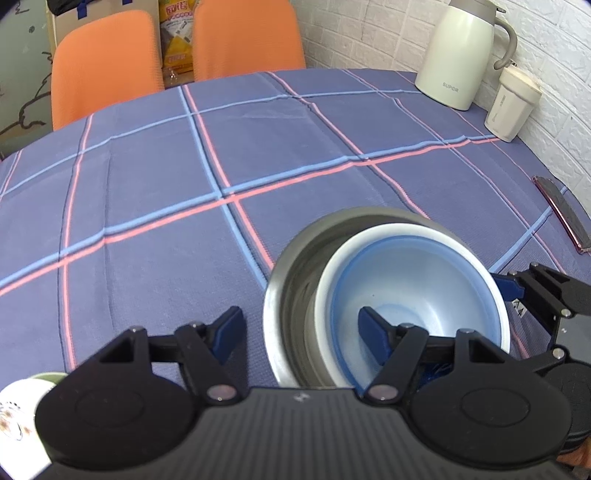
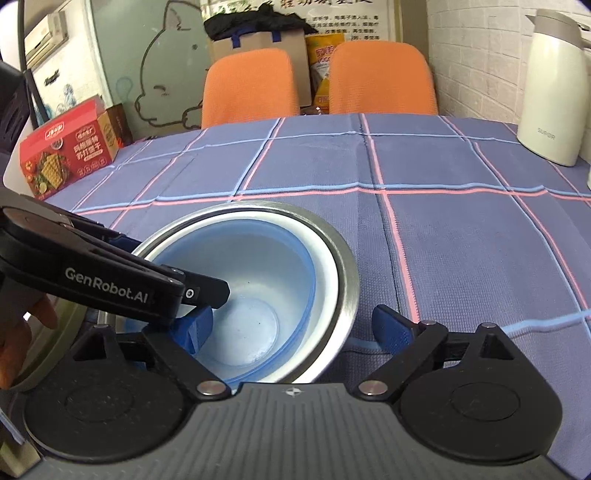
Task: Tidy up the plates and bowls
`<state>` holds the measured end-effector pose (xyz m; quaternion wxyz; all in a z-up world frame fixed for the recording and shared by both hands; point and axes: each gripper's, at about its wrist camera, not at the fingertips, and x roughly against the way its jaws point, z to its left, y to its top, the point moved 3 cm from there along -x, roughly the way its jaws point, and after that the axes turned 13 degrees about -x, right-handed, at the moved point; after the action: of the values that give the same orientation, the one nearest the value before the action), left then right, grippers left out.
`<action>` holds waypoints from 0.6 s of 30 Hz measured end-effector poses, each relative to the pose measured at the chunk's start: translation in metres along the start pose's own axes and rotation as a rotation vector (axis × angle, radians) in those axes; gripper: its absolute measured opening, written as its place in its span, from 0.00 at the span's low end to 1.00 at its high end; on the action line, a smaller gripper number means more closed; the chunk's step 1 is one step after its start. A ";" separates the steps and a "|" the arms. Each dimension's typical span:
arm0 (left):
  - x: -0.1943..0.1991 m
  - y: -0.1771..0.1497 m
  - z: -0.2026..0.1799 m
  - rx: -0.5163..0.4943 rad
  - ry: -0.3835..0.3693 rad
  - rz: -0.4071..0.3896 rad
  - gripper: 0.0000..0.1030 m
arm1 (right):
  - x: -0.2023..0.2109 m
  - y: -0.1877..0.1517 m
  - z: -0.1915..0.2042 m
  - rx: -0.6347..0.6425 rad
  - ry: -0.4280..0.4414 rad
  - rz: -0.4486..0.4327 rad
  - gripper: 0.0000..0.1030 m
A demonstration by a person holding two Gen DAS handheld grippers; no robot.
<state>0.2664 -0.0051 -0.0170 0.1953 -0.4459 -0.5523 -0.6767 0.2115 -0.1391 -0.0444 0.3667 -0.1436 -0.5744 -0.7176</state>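
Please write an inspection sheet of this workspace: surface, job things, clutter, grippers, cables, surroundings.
Surface: checked tablecloth, some creases.
Job things: blue bowl nested inside steel bowl; patterned dish at near edge.
Clutter: thermos jug, cup, phone, red box.
Grippers: left gripper and right gripper each straddle the bowls' rims, pads not pressing.
Cables: nothing seen.
Surroundings: two orange chairs, brick wall.
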 end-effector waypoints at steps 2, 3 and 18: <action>0.000 0.001 0.001 0.000 0.002 0.004 0.68 | 0.001 -0.001 0.000 -0.007 0.012 -0.014 0.74; 0.000 0.001 0.002 0.005 -0.004 0.008 0.66 | 0.002 -0.001 -0.001 -0.011 0.033 -0.018 0.72; 0.012 0.010 -0.004 0.055 -0.052 -0.004 0.38 | 0.009 0.005 0.018 -0.039 0.069 -0.002 0.68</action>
<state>0.2662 -0.0094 -0.0010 0.1916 -0.4567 -0.5767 -0.6497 0.2052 -0.1257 -0.0299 0.3825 -0.1253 -0.5474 -0.7337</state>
